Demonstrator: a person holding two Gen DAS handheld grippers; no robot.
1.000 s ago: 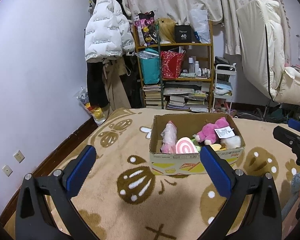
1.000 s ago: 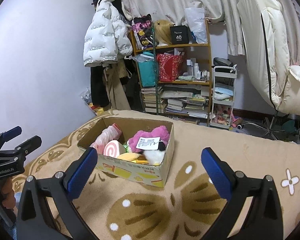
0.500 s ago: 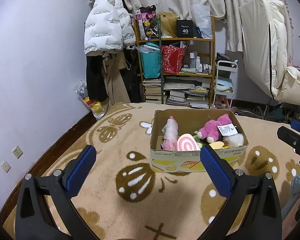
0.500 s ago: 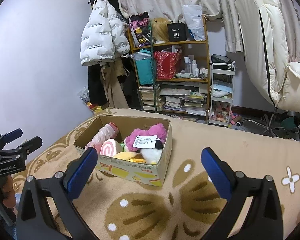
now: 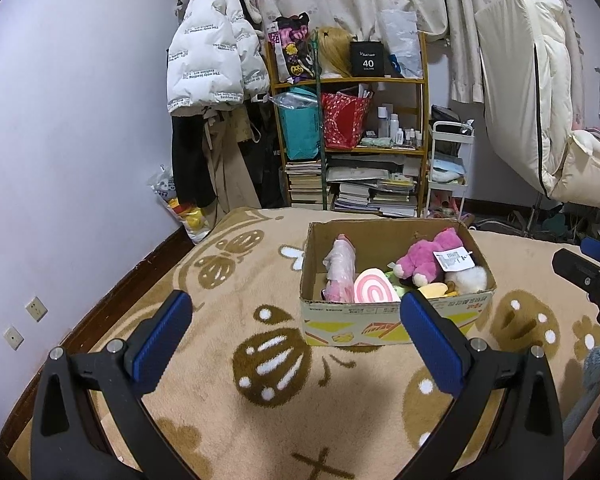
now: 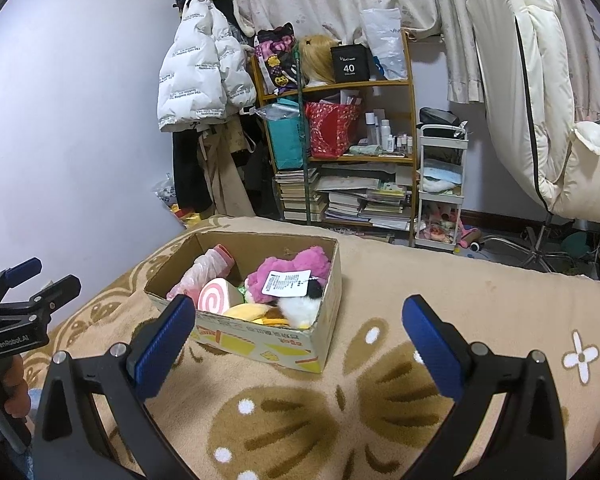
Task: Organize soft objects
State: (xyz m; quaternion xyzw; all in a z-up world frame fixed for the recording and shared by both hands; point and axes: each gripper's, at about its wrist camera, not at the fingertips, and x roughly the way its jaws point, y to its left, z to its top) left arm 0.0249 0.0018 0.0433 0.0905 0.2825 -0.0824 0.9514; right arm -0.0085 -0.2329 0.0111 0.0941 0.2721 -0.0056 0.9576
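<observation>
Left tool [image 6: 24, 280] body reads "GenRobot.AI", jaws apart.

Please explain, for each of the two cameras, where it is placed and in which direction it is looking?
Left wrist: on the left gripper, above the blanket, facing the cardboard box; its own open fingers show, and the right gripper at the right edge.
Right wrist: on the right gripper, facing the room with the box at front left; its open fingers and the left gripper show.
Shared: the box, the pink plush toy, the bookshelf.
</observation>
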